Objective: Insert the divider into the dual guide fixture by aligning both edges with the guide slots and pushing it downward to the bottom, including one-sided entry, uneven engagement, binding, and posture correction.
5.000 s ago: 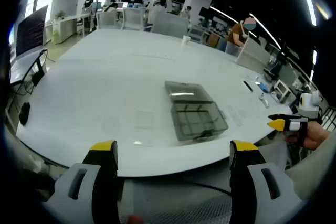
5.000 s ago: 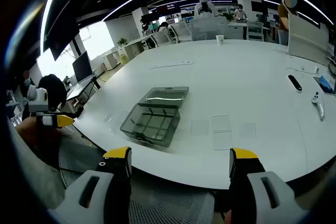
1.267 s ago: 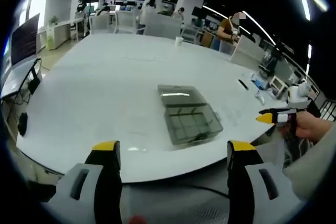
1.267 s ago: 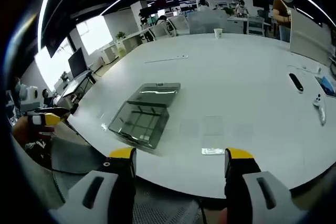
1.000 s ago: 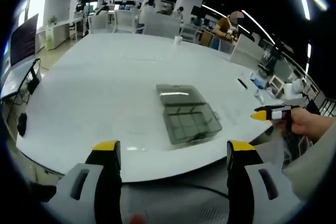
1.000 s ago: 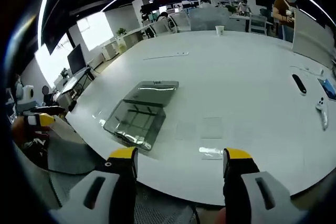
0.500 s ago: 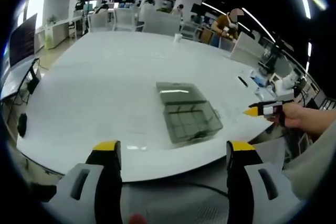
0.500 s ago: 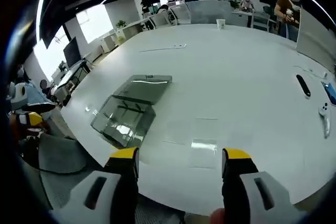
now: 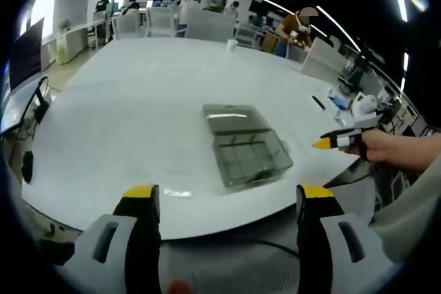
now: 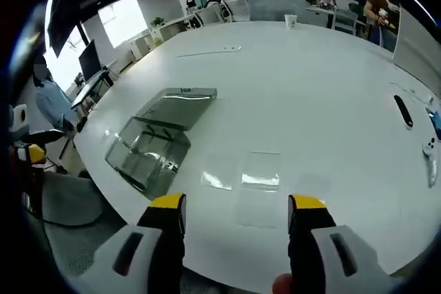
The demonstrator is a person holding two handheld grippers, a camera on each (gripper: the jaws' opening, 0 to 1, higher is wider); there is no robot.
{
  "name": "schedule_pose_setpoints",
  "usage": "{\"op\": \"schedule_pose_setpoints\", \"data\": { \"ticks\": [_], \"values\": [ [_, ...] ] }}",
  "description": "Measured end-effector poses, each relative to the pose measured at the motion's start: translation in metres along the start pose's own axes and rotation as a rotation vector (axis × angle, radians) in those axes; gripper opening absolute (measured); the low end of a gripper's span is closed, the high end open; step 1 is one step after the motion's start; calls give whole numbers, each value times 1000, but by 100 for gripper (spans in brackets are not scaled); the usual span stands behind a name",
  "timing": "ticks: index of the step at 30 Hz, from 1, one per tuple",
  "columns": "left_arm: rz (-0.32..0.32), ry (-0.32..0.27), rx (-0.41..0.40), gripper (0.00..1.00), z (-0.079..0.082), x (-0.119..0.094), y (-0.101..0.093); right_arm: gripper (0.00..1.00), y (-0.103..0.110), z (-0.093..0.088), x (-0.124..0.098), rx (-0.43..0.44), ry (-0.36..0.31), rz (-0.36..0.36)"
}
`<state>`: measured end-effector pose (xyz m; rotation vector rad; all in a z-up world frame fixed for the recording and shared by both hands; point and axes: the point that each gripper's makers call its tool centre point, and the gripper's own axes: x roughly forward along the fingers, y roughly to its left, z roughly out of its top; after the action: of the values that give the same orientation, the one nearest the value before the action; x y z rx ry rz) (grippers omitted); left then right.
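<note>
**A:** In the left gripper view, what lies ahead of you?

**B:** Your left tool is wide open and empty, short of the worktop. The clear box sits ahead, slightly right; your right tool comes in beyond it.

**A:** And the right gripper view?

**B:** Your right tool, open and empty, is nearer the clear dividers, flat just ahead of its jaws. The box lies left of them, lid open. Nothing stands between.
</note>
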<state>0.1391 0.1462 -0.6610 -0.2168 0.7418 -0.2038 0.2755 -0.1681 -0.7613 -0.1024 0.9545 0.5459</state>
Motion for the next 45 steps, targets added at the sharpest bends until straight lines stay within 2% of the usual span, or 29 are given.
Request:
{"op": "schedule_pose_setpoints", "data": {
  "ticks": [28,45],
  "values": [
    [-5,31,-4,78,-6,12,5,46,-14,-3,37,-48,90,-35],
    [-11,39,-11,77,-6,17,7,41,-25,-6,51,-45,110,-57]
  ]
}}
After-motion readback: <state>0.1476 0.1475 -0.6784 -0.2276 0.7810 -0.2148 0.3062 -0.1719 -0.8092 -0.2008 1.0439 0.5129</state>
